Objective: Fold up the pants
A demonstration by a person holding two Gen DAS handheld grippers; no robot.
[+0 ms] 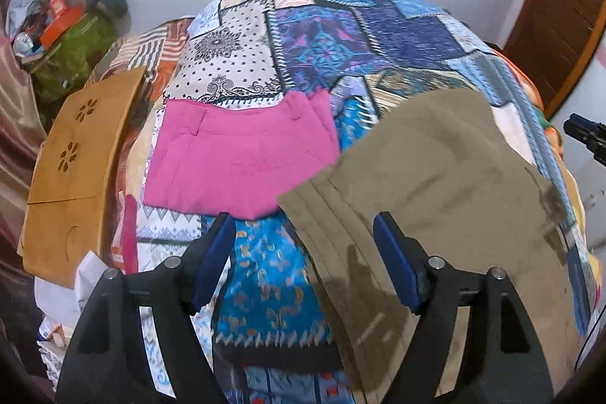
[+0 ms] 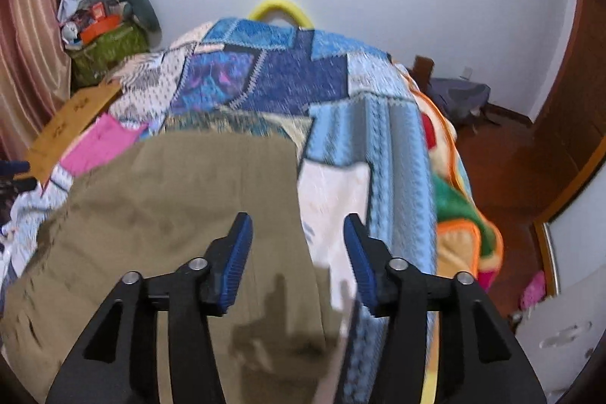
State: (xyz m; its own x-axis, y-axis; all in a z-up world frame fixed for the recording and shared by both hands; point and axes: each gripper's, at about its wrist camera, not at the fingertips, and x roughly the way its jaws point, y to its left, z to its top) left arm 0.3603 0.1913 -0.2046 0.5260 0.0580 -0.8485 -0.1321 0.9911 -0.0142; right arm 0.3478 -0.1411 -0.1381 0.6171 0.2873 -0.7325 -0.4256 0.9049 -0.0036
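Khaki pants (image 1: pixel 435 184) lie flat on a patchwork quilt (image 1: pixel 322 36), folded with stacked edges along their left side. They also show in the right wrist view (image 2: pixel 170 199). My left gripper (image 1: pixel 303 226) is open and empty, hovering over the pants' left edge and the blue quilt patch. My right gripper (image 2: pixel 299 226) is open and empty above the pants' right edge. Folded pink pants (image 1: pixel 238 154) lie on the quilt to the left of the khaki ones.
A tan wooden board (image 1: pixel 72 169) lies at the bed's left side. A green basket of clutter (image 1: pixel 72 48) stands at the back left. A colourful blanket (image 2: pixel 462 214) hangs off the bed's right side, above a brown floor (image 2: pixel 503 158).
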